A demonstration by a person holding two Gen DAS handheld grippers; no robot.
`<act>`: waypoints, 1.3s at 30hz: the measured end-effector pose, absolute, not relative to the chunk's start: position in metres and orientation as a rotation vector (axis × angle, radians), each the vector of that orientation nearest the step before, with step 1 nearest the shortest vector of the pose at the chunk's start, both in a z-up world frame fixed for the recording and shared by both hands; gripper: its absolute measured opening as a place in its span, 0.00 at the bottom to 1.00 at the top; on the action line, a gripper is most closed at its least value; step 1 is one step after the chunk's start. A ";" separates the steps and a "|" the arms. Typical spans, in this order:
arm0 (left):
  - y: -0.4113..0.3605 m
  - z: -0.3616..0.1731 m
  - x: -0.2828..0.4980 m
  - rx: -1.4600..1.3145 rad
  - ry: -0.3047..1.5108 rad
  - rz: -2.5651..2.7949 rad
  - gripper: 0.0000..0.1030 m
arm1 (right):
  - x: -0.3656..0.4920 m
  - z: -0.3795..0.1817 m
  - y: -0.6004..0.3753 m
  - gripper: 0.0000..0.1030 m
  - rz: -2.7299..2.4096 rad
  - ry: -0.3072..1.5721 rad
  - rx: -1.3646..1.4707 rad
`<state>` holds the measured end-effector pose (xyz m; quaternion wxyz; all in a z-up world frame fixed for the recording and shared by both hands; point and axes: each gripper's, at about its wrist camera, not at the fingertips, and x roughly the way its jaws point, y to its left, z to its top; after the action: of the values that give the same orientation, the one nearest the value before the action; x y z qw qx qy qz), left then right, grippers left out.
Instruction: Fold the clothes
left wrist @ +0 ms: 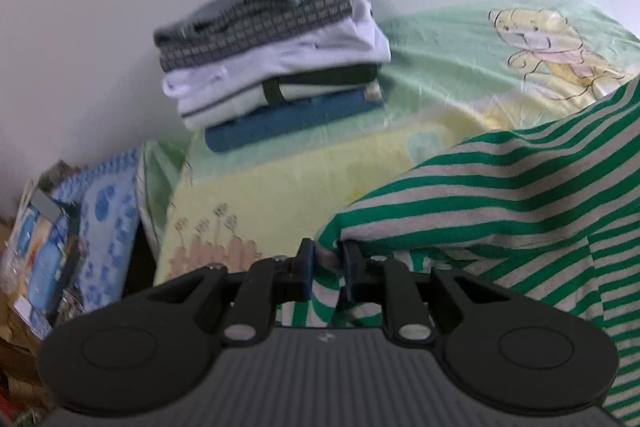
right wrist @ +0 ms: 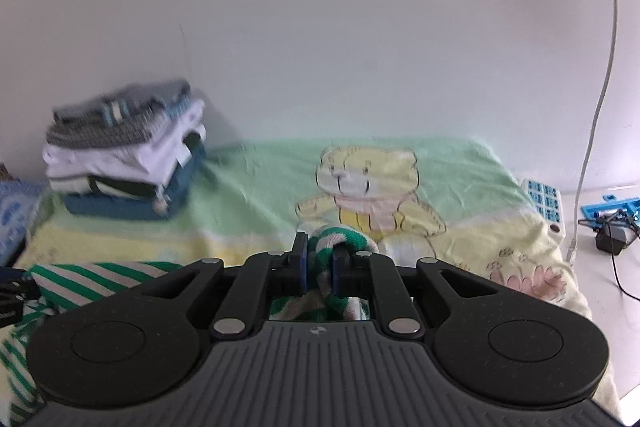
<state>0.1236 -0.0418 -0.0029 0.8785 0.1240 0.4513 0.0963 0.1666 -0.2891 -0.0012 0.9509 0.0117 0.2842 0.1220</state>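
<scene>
Now both the left gripper (left wrist: 328,259) and right gripper (right wrist: 320,259) pinch the striped shirt (left wrist: 500,195), so uneven pulling could slip it free near the stack (left wrist: 272,55) at upper left.

A home bedroom: a bed (right wrist: 256,163) against a plain white wall (right wrist: 320,27), covered in a pastel green and yellow sheet printed with a cartoon bear (right wrist: 368,183). A stack of folded clothes (left wrist: 272,55) sits on it near the wall.
</scene>
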 end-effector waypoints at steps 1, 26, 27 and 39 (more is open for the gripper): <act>-0.042 -0.007 0.126 0.252 0.949 0.201 0.18 | 0.170 -0.006 -0.289 0.12 0.250 0.589 0.028; -0.034 -0.041 0.144 0.163 1.018 0.152 0.47 | 0.183 -0.013 -0.300 0.56 0.247 0.771 0.151; -0.034 -0.040 0.142 0.159 1.015 0.150 0.48 | 0.178 -0.009 -0.302 0.57 0.251 0.761 0.152; -0.042 -0.016 0.103 0.113 0.985 0.108 0.70 | 0.097 0.010 -0.318 0.66 0.348 0.780 0.029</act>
<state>0.1034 -0.0419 -0.0165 0.8781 0.0542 0.4725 0.0516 0.0973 -0.3180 0.0104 0.9100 0.0139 0.3784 0.1689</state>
